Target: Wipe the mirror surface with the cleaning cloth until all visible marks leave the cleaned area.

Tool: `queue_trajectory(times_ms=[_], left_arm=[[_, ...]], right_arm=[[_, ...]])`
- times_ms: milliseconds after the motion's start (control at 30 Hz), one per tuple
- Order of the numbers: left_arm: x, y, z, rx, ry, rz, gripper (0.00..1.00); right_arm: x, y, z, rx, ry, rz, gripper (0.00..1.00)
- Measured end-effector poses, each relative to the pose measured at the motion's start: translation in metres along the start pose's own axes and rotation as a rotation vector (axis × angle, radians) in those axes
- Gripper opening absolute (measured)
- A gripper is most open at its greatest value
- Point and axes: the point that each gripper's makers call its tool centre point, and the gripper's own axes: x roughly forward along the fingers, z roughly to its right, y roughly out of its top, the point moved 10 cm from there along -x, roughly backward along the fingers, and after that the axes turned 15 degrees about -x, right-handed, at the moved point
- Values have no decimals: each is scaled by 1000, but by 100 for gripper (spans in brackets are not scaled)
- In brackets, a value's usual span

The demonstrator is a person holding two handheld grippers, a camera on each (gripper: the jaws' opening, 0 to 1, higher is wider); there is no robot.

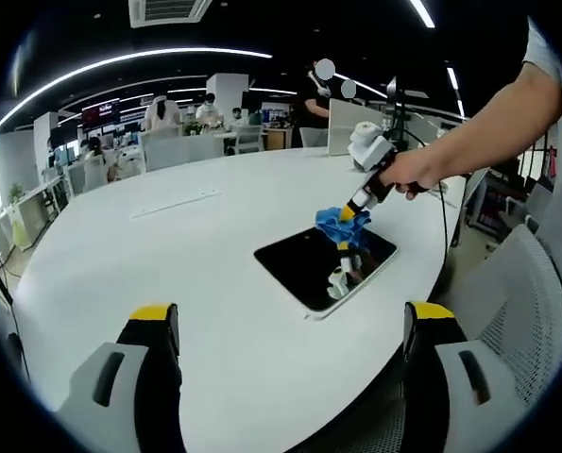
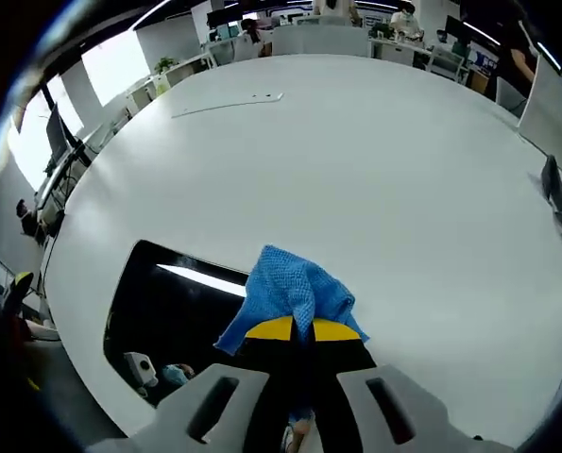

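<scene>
Wiping step was under way. The right gripper (image 2: 302,332) had its jaws closed tight on the blue cleaning cloth (image 2: 290,288), which bunched out ahead of the yellow tips and sat at the mirror's (image 2: 167,311) edge. The mirror, a dark rectangular slab, lay flat on the white table (image 2: 356,170), toward the near side where the person stood.

From the left gripper view, the cloth (image 1: 342,226) pressed down at the far corner of the mirror (image 1: 309,264), with the right gripper (image 1: 356,203) held in a hand (image 1: 415,172) reaching in from the right. The left gripper (image 1: 290,330) hung back over the near table edge, jaws wide apart and holding nothing.

Judgement: most of the glass was not yet covered; the next move called for drawing the cloth across the surface toward the near edge with steady downward pressure.

The left gripper view showed the whole mirror outline. The right gripper view showed the grip itself and ceiling lights reflected in the glass. Marks could not be made out.
</scene>
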Motion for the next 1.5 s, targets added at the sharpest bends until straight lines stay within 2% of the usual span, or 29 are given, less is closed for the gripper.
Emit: queue_trajectory(times_ms=[267,333,500,600,800,867,1000,1100,1200,1500], left_arm=[[0,0,-2,-4,9,-1,99],[0,1,-1,6,4,10,99],[0,1,-3,-13,8,4,99],[0,0,-2,-6,7,3,99],[-1,2,-2,-8,14,11,99],[0,1,-2,-5,12,9,99],[0,1,-2,-4,14,4,99],[0,1,-1,0,14,3,99],[0,2,0,1,17,6,99],[1,0,0,6,21,-7,99]], right_arm=[[2,2,2,7,-6,15,0],[-3,3,5,41,-1,43,0],[-24,13,17,48,-9,119,0],[-48,16,25,22,33,169,0],[-80,13,43,-1,0,185,0],[-89,8,51,-20,-27,194,0],[-101,-9,67,56,-33,201,0],[-103,-24,73,60,-54,188,0],[-98,-43,74,70,-61,154,0],[-69,-72,79,73,-70,57,0]])
